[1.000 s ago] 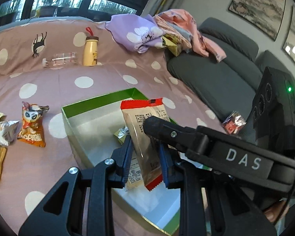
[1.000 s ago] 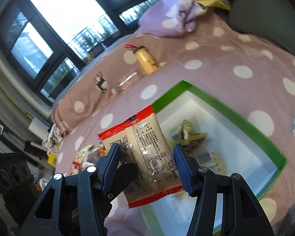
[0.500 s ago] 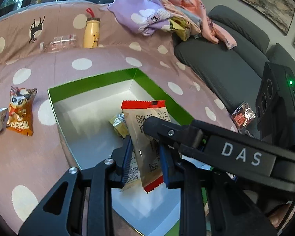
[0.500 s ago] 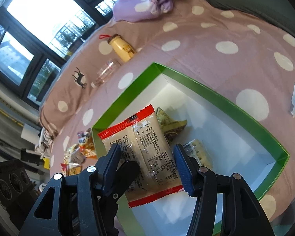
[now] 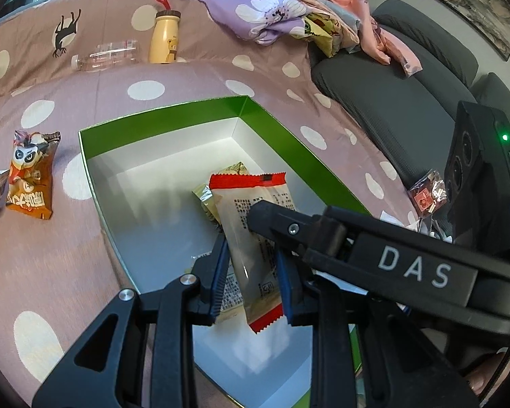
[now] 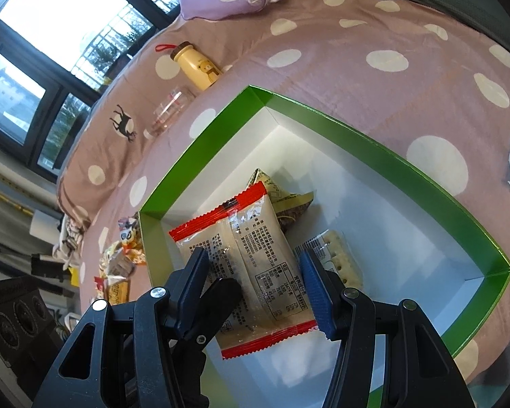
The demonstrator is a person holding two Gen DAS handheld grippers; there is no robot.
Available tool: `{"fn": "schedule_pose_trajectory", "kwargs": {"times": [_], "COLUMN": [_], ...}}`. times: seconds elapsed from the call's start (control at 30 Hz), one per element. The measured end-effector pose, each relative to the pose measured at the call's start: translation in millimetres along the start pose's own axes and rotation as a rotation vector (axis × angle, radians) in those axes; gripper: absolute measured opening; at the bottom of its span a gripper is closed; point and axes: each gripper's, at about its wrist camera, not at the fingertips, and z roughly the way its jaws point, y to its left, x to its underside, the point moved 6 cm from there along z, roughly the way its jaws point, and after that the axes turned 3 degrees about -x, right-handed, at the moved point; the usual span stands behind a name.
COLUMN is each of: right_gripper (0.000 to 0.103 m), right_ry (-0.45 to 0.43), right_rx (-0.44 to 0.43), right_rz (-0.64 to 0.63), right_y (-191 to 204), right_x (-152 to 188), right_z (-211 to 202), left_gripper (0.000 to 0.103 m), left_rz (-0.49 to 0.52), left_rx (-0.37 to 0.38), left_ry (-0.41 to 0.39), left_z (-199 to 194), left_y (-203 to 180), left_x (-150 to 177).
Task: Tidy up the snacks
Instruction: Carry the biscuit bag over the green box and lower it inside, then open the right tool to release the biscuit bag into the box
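Note:
A beige snack packet (image 5: pixel 255 234) with red ends hangs just above the white floor of a green-rimmed box (image 5: pixel 159 119). My left gripper (image 5: pixel 253 278) is shut on its lower part. My right gripper (image 6: pixel 253 282) is shut across the same packet (image 6: pixel 251 255), its pads on both long edges. In the left wrist view, one of the right gripper's fingers (image 5: pixel 272 214) lies over the packet from the right. Inside the box (image 6: pixel 357 129) lie a yellow-green triangular packet (image 6: pixel 289 204) and a clear cracker packet (image 6: pixel 336 261).
The box rests on a pink dotted cover. Left of it lie an orange cartoon snack bag (image 5: pixel 30 176) and more packets. A yellow bottle (image 5: pixel 165 39) and a clear bottle (image 5: pixel 108 54) stand behind. Clothes (image 5: pixel 272 13), a grey sofa (image 5: pixel 408 102) and a red wrapper (image 5: pixel 428 197) are to the right.
Both grippers have sunk with the packet toward the box, which now fills more of each view. Neither grip has changed.

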Motion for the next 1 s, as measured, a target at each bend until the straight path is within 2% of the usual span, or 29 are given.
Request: {"fn": "schedule_pose_trajectory", "kwargs": {"times": [0.27, 0.53, 0.83, 1.0], "right_gripper": [0.059, 0.059, 0.059, 0.074], "right_ry": [0.015, 0.013, -0.1, -0.177], "right_rx": [0.043, 0.029, 0.057, 0.026], "right_rz": [-0.003, -0.003, -0.057, -0.149], "right_y": [-2.9, -0.7, 20.7, 56.0], "right_x": [1.2, 0.7, -0.7, 3.3], "right_z": [6.2, 4.6, -13.1, -19.8], "left_gripper": [0.025, 0.025, 0.025, 0.027], "left_rz": [0.007, 0.01, -0.01, -0.052], "left_rx": [-0.019, -0.027, -0.035, -0.07], "left_ry": [0.031, 0.019, -0.053, -0.109], "left_z": [7.8, 4.1, -38.7, -74.5], "left_y": [0.3, 1.4, 21.1, 52.6], "left_x": [5.2, 5.0, 4.7, 7.9]}}
